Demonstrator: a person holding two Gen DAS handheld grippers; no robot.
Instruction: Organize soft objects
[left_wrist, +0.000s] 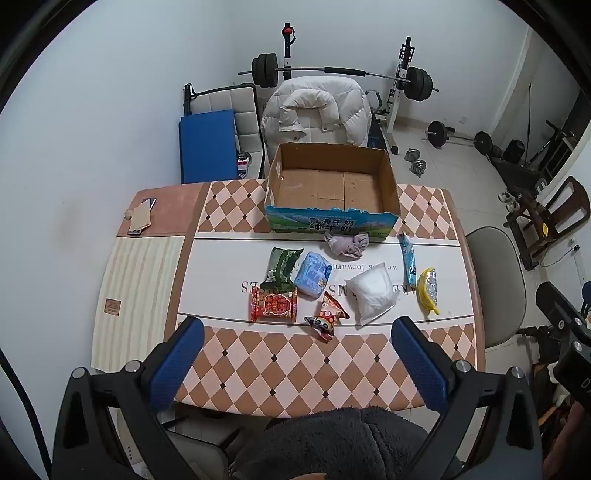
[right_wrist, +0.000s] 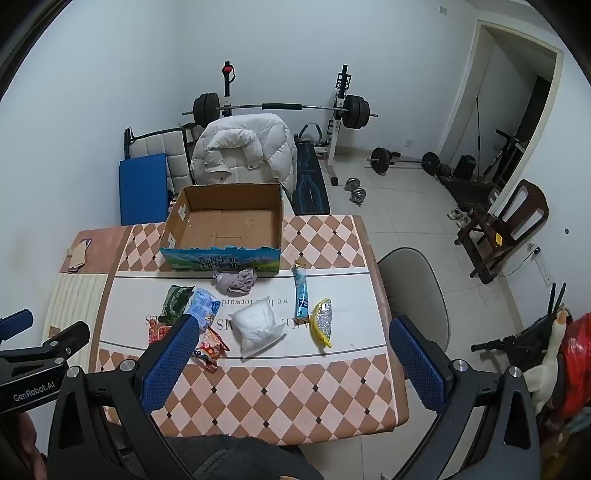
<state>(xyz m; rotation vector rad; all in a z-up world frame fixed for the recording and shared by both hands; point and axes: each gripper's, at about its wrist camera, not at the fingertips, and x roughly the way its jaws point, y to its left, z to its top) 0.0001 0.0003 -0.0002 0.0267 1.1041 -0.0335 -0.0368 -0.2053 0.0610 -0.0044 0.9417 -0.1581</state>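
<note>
An empty cardboard box (left_wrist: 332, 184) (right_wrist: 225, 225) stands at the table's far side. In front of it lie a crumpled grey cloth (left_wrist: 347, 244) (right_wrist: 234, 281), a green packet (left_wrist: 280, 267), a light blue packet (left_wrist: 314, 274) (right_wrist: 202, 306), a red packet (left_wrist: 273, 305), a red cartoon snack bag (left_wrist: 327, 317), a white pouch (left_wrist: 373, 291) (right_wrist: 256, 326), a long blue stick packet (left_wrist: 408, 260) (right_wrist: 302, 293) and a yellow packet (left_wrist: 428, 290) (right_wrist: 322, 321). My left gripper (left_wrist: 297, 334) and right gripper (right_wrist: 291, 338) are both open, empty, held above the near table edge.
A phone and cardboard scrap (left_wrist: 140, 218) lie at the table's far left. A chair with a white jacket (left_wrist: 317, 110) stands behind the box. A grey chair (left_wrist: 495, 284) is at the right. Weights and a barbell rack (left_wrist: 406, 77) fill the room behind.
</note>
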